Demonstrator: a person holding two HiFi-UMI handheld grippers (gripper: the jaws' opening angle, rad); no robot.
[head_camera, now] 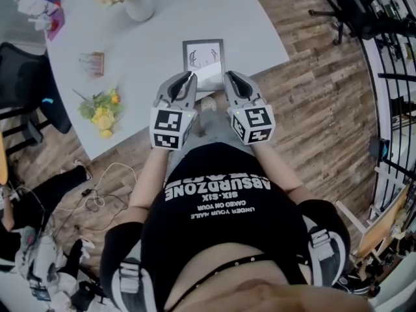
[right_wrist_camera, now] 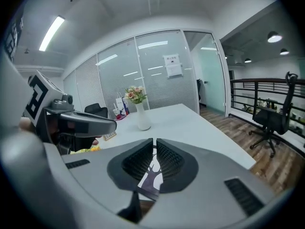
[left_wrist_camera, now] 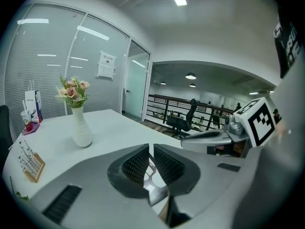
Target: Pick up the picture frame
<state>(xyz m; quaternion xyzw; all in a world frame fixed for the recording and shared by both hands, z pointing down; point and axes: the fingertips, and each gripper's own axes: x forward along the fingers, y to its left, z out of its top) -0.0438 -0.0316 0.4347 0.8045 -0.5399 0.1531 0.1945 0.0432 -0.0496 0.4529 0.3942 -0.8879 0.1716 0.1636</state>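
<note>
The picture frame (head_camera: 203,62) lies flat on the white table (head_camera: 156,51), close to its near edge. It has a dark border and a tree-like drawing. My left gripper (head_camera: 191,76) hovers at the frame's near left corner, jaws shut and empty. My right gripper (head_camera: 229,76) hovers at the near right corner, also shut on nothing. In the left gripper view the frame (left_wrist_camera: 153,191) shows below the closed jaws (left_wrist_camera: 151,149), and the right gripper (left_wrist_camera: 217,138) reaches in beside them. In the right gripper view the frame (right_wrist_camera: 153,174) lies just under the closed jaws (right_wrist_camera: 155,143).
A white vase of flowers (head_camera: 138,5) stands at the table's far side. A yellow flower bunch (head_camera: 101,112) and a small wooden stand (head_camera: 92,64) lie to the left. A black chair (head_camera: 26,90) stands left of the table, and cables (head_camera: 97,197) lie on the floor.
</note>
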